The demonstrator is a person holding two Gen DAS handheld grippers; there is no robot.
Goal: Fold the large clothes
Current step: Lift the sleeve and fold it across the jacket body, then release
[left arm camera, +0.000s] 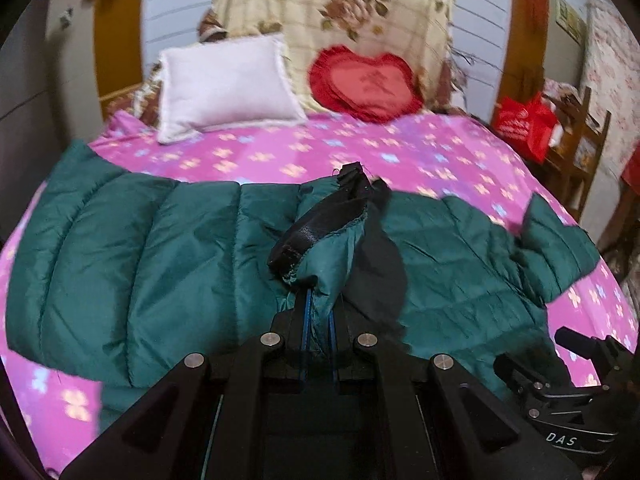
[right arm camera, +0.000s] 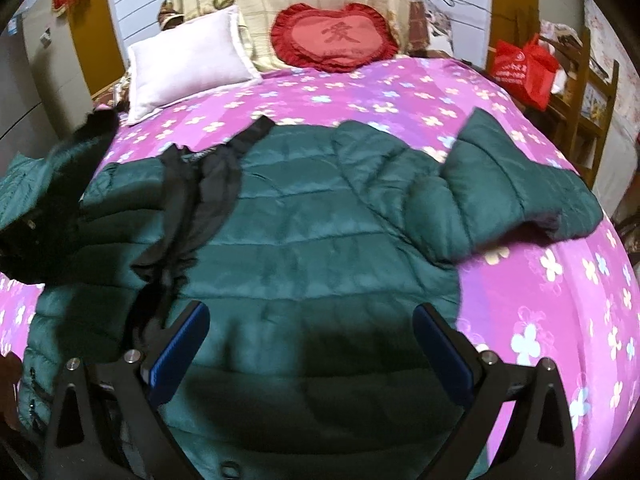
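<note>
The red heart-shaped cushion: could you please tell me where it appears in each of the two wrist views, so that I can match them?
Left wrist view: the red heart-shaped cushion sits upper centre-right, at the head of the bed, right of the white pillow.
Right wrist view: the cushion sits top centre, again right of the pillow.
Shared landmark: the red bag at the right edge of both.

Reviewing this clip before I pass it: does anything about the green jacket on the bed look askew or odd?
Nothing damaged. The green jacket lies unevenly on the pink bedspread: its right sleeve sticks out crooked, and the left gripper is shut on a bunched fold with black lining showing. The right gripper is open above the jacket.
</note>
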